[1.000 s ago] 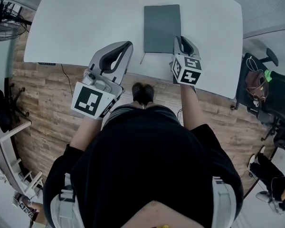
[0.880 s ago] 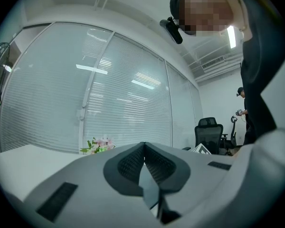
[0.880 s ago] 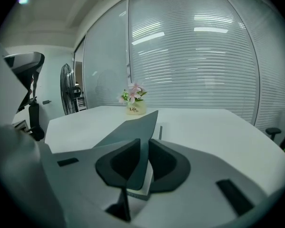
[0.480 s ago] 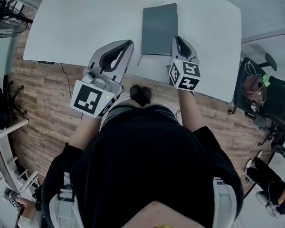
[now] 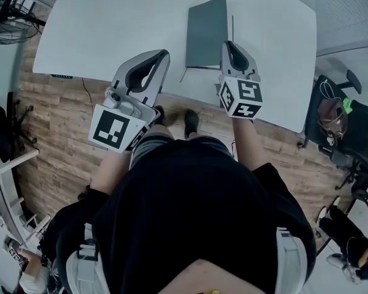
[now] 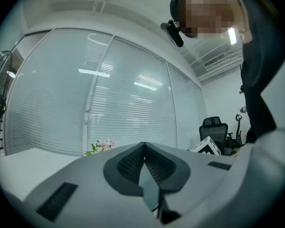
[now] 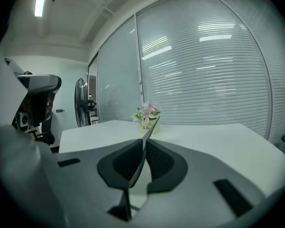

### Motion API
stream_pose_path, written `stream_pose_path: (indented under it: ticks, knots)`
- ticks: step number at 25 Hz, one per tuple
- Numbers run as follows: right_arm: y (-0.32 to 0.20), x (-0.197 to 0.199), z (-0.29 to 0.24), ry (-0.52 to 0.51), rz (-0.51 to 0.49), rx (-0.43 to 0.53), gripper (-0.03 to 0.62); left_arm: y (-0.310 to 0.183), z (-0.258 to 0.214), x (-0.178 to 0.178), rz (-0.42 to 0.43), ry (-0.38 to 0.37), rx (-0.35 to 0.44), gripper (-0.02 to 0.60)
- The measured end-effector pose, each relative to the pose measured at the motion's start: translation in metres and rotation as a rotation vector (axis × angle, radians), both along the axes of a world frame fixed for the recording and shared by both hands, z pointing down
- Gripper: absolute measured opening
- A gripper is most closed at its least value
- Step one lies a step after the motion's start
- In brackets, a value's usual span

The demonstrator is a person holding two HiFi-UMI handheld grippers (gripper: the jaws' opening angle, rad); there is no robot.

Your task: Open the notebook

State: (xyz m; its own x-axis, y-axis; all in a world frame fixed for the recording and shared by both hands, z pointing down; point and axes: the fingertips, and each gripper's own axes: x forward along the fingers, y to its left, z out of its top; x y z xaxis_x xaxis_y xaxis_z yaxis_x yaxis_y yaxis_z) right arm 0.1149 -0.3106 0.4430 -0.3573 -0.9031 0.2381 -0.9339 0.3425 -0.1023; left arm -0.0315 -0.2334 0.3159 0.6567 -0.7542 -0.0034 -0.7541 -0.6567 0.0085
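The right tool (image 7: 145, 144) is clenched on the near right corner of the grey notebook (image 5: 207, 29) on the white counter (image 5: 110, 17), its cover seen edge-on with the pages hidden, while the left tool (image 6: 144, 147) is closed on nothing.

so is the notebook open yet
Partly open: the right hand-held gripper is shut on the cover of the notebook, which rises tilted, nearly edge-on in the right gripper view.
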Motion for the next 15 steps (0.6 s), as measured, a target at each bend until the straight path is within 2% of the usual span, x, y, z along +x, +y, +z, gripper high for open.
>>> stream_pose_path:
  ticks: [6, 10, 15]
  knots:
    - [0.004, -0.009, -0.015, 0.042, -0.001, 0.04, 0.028, -0.007, -0.009, -0.016, 0.027, -0.006, 0.027, 0.011]
    - [0.013, 0.006, -0.025, 0.028, 0.029, 0.059, 0.023, -0.003, -0.008, -0.011, 0.04, -0.014, 0.028, 0.011]
    - [0.003, -0.039, -0.036, 0.022, 0.039, 0.061, 0.02, -0.016, -0.005, -0.058, 0.051, 0.003, 0.007, 0.011]
